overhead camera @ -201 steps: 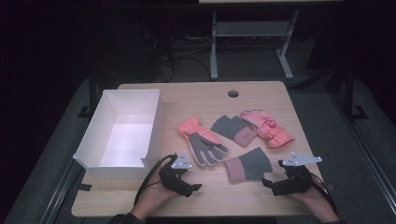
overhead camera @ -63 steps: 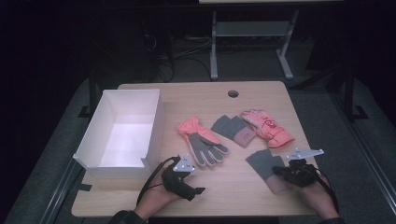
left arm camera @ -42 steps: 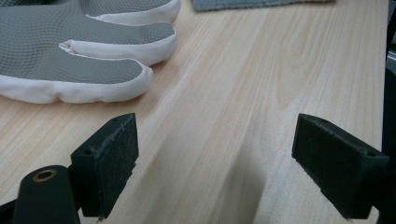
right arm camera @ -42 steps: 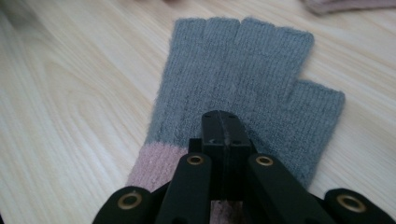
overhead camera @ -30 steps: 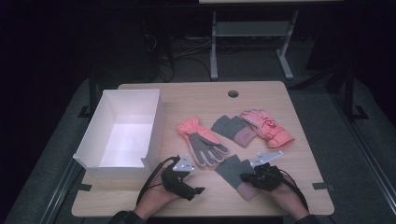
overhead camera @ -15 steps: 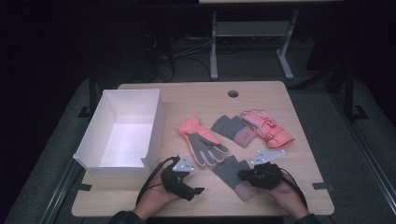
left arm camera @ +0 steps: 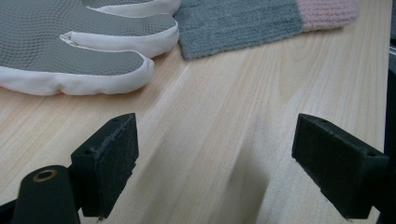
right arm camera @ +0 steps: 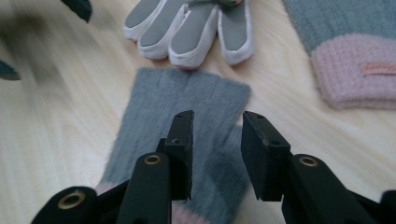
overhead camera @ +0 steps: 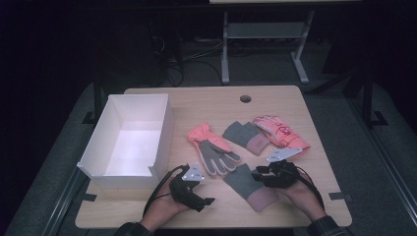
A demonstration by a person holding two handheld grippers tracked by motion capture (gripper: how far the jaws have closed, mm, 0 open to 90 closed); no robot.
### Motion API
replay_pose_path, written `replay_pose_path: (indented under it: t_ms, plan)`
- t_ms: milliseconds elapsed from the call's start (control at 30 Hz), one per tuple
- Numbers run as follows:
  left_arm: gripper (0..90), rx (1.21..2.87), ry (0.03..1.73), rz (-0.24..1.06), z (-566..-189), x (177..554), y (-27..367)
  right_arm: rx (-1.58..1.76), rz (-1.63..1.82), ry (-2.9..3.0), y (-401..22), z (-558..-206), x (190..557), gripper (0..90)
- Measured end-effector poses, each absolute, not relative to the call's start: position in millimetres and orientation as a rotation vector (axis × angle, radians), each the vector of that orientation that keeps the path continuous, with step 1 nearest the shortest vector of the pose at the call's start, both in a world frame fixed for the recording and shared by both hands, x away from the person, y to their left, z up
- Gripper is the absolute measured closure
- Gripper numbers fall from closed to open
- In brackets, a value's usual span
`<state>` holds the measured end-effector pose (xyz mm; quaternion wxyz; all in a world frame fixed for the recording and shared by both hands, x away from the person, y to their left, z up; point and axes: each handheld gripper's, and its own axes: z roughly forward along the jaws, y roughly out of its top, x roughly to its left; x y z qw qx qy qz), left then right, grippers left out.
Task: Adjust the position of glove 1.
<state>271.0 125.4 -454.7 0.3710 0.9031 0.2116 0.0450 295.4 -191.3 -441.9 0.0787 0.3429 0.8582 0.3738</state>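
Lying flat near the table's [overhead camera: 147, 216] front edge, the grey knit glove [overhead camera: 244, 184] looks light and floppy — best pinched at its thicker pink cuff. The right gripper [right arm camera: 212, 156], jaws just parted, hovers over it; the left gripper [left arm camera: 212, 175] rests wide open.

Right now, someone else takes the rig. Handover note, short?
Right gripper: jaws have just been opening, over the near grey knit glove, nothing pinched.
Left gripper: open, empty, low over bare table, beside the padded glove.
Things: near knit glove lies flat by the front edge; second knit glove and pink glove lie farther back. White box at left is empty.
Left, likely: all four gloves into the box.
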Motion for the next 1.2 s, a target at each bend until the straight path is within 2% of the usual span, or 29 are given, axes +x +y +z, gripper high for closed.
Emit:
replay_pose_path:
  t_ms: [733, 1200]
  plan:
    - [14.2, 2.332, 0.528, 0.110, -456, 271, 124, 1.078, 1.099, 2.495, -193, -424, 356, 64.3]
    - [14.2, 2.333, 0.526, 0.099, -455, 271, 124, 1.141, 1.045, 2.461, -182, -431, 408, 65.6]
